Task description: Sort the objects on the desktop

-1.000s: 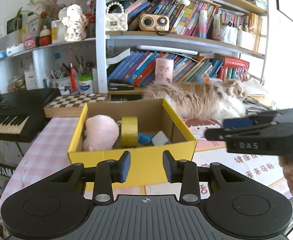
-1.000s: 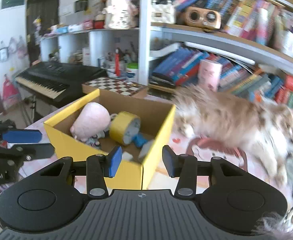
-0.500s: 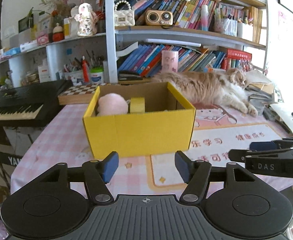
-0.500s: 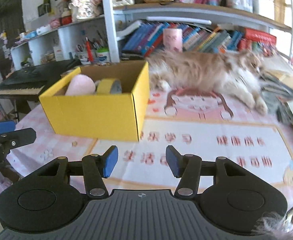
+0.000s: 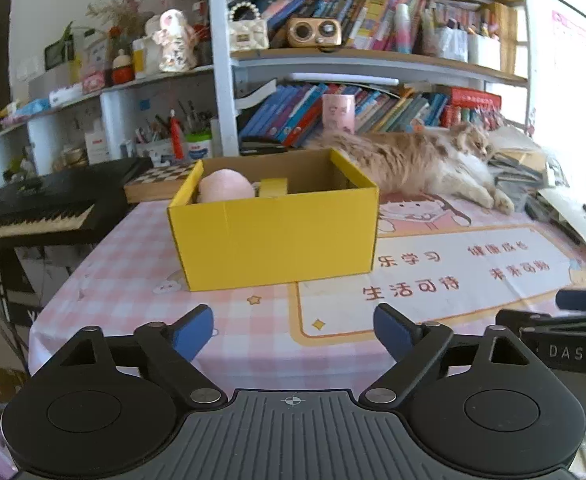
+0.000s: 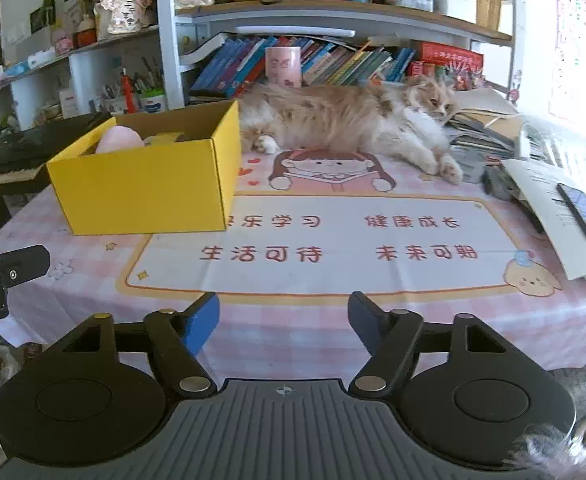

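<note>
Cat [image 6: 353, 120] sprawls just behind yellow box [image 6: 145, 188]; phone [image 6: 585, 212] lies right.

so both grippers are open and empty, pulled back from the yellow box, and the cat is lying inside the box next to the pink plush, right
Not quite: the cat is not inside the yellow box. The right wrist view shows it lying on the table behind and beside the box. The rest holds: the left hand-held gripper and right hand-held gripper are open and empty, back from the box, and the pink plush sits inside it.

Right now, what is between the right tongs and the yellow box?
Only tablecloth lies between the right tongs and the yellow box: pink checks and a corner of its printed panel. The right wrist view shows this.
</note>
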### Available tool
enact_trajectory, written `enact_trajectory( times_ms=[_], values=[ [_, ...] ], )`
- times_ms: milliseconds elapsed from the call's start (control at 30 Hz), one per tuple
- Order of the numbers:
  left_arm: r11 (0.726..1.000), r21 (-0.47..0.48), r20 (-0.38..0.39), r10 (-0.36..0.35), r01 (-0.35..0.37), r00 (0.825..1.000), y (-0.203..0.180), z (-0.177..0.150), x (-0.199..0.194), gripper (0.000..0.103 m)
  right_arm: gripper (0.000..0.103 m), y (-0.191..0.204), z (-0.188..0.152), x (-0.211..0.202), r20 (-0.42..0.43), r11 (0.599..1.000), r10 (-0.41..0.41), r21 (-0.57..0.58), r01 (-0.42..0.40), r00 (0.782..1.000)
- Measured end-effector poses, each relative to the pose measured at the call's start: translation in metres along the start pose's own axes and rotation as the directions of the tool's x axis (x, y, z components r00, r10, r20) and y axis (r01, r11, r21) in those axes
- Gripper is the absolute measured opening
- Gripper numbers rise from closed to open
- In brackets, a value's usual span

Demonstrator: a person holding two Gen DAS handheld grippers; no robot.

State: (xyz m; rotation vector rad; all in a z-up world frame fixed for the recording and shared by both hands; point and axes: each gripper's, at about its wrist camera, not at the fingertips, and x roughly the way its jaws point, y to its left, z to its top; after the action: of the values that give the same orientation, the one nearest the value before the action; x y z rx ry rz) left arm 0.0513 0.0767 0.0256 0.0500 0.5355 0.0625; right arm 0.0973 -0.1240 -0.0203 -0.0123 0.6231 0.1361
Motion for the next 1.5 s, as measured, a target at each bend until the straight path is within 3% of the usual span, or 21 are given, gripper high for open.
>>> enact_trajectory(
  times_ms=[267,433,733,1500],
  values=[
    [0.997,0.065,-0.044,-0.026,0.029,0.999,-0.020,-0.007,0.004,0.099,0.082,-0.006,-0.010,-0.003,-0.024,1.000,-0.014,-0.015,0.014,1.000],
    [0.999,0.041,-0.072,-0.009,0.012,0.997,-0.021,-0.013,0.006,0.099,0.085,-0.008,-0.011,-0.001,-0.045,1.000,-0.012,-0.008,0.012,0.999],
    [1.000,0.015,-0.118,0.022,-0.020,0.993,-0.017,-0.017,0.008,0.099,0.086,-0.006,-0.014,-0.001,-0.065,1.000,-0.002,-0.023,0.000,0.998],
    [1.000,0.015,-0.144,0.004,-0.001,0.990,-0.023,-0.017,0.006,0.103,0.089,-0.008,-0.017,-0.002,-0.078,1.000,-0.003,-0.032,0.000,0.997]
  ],
)
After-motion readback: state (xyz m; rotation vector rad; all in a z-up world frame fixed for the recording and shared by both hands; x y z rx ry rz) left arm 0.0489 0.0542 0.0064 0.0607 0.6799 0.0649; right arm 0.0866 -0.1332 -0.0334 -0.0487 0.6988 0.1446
